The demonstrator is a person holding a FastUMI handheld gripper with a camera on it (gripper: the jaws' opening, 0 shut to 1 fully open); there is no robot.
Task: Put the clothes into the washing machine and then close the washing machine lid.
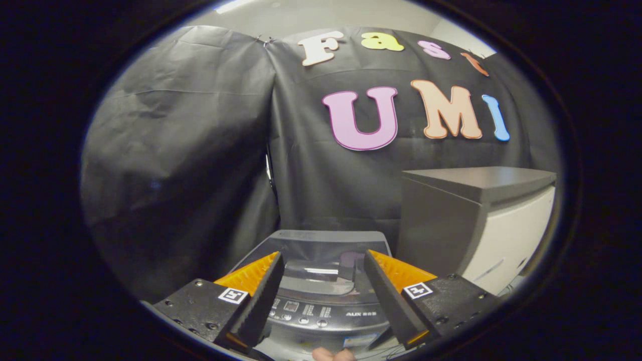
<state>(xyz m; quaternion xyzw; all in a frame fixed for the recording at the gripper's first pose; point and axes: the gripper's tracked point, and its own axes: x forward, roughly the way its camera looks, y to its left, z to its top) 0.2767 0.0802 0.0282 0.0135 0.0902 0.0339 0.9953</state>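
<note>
Washing machine (321,281) low ahead, seen between and beyond the fingers, its front half cut off by them. Lid (328,246) dark and glossy, apparently down over the tub; contents hidden, clothes not made out. Control panel (321,313) partly readable as buttons only. Gripper (323,291) spread wide, grasping nothing. Grey cabinet (476,220) just beside the machine.

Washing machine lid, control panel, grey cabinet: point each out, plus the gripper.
washing machine lid (321,245): gripper view, its glossy top.
control panel (321,311): gripper view, button strip between the fingers.
grey cabinet (436,220): gripper view, its side wall.
gripper (323,281): gripper view, open, holding nothing.
</note>
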